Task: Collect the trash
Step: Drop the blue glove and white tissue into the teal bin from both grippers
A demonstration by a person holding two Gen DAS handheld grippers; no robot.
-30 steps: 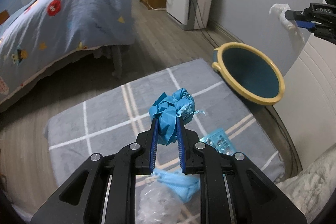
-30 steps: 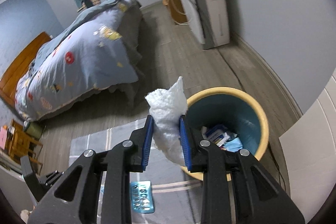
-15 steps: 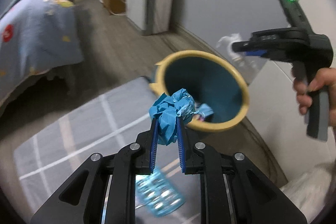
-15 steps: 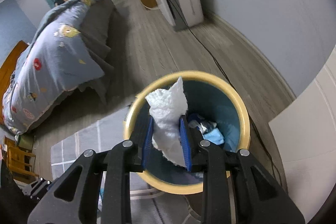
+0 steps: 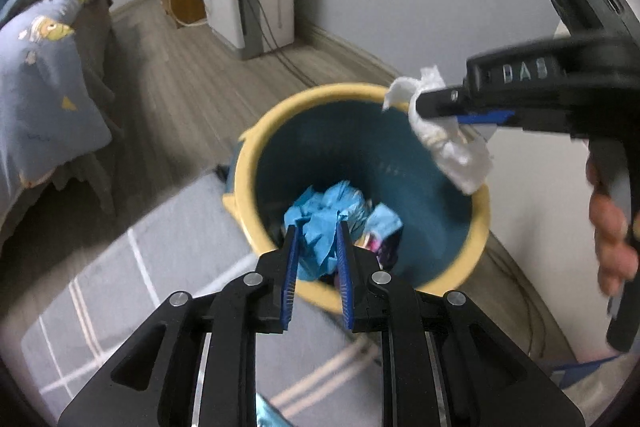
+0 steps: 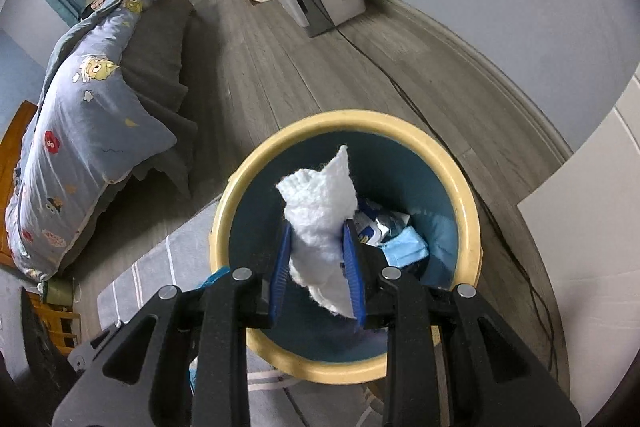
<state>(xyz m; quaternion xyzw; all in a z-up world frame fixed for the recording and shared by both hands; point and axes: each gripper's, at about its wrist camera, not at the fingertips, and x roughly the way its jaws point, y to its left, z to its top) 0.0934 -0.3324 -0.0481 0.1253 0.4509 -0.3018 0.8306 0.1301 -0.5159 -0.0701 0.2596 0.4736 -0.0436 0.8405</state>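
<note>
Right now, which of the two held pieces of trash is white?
The crumpled white tissue, pinched in the right gripper over the bin. The left gripper holds a blue crumpled wad instead.

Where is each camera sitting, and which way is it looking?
Left wrist: on the left gripper, looking down into the bin past its blue wad; the right gripper and a hand show.
Right wrist: on the right gripper, looking down past its white tissue; only its fingers show.
Shared: bin, tissue, bed.
</note>
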